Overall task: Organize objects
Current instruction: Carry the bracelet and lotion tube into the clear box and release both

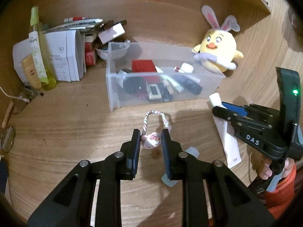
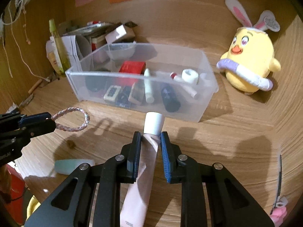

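A clear plastic bin [image 1: 113, 87] [image 2: 208, 98] holding several small items stands on the wooden desk. My left gripper [image 1: 151, 141] is shut on the pink charm of a braided hair tie [image 1: 151, 141], held above the desk in front of the bin; the braided loop [image 2: 72, 121] sticks out of that gripper in the right wrist view. My right gripper [image 2: 151, 139] is shut on a pale pink tube [image 2: 145, 170] with a white cap [image 2: 153, 123], just in front of the bin. The right gripper [image 1: 219, 111] and tube [image 1: 229, 143] also show in the left wrist view.
A yellow chick plush [image 1: 217, 51] [image 2: 248, 64] sits right of the bin. Boxes, bottles and a bowl [image 1: 56, 56] crowd the back left. A small teal bottle [image 2: 72, 166] [image 1: 170, 181] lies on the desk under the grippers.
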Available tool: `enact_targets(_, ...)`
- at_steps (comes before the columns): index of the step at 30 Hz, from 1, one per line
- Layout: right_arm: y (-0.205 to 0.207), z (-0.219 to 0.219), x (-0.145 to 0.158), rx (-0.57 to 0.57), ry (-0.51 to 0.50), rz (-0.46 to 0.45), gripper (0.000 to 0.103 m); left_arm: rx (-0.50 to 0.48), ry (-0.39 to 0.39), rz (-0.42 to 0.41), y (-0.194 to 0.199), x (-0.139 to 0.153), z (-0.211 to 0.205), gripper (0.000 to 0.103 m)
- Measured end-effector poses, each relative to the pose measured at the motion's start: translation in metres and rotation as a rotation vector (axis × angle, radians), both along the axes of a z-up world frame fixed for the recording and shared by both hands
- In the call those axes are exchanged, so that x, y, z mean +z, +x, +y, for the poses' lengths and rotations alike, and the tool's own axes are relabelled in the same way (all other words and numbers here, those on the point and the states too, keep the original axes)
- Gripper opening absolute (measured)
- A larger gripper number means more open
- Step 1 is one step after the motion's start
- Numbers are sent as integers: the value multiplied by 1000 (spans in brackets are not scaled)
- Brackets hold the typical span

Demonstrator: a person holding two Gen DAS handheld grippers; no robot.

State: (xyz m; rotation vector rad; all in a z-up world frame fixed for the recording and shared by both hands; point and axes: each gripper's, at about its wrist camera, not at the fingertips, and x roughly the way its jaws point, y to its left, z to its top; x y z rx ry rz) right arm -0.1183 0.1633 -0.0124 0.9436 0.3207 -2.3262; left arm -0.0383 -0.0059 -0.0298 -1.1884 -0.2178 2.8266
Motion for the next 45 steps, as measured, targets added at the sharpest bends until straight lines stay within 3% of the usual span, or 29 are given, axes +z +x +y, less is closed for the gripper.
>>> enact_targets(28,-22,-2,98,38,-196,195,18,82,8,192,-33,73,-16,22)
enact_targets(40,-32,2,127,13,-231,274,18,74,-25,200,-64,80,-10,22)
enact_targets(45,-47,-2,117,13,-218,233,18,63,-24,170,-80,72,-8,22)
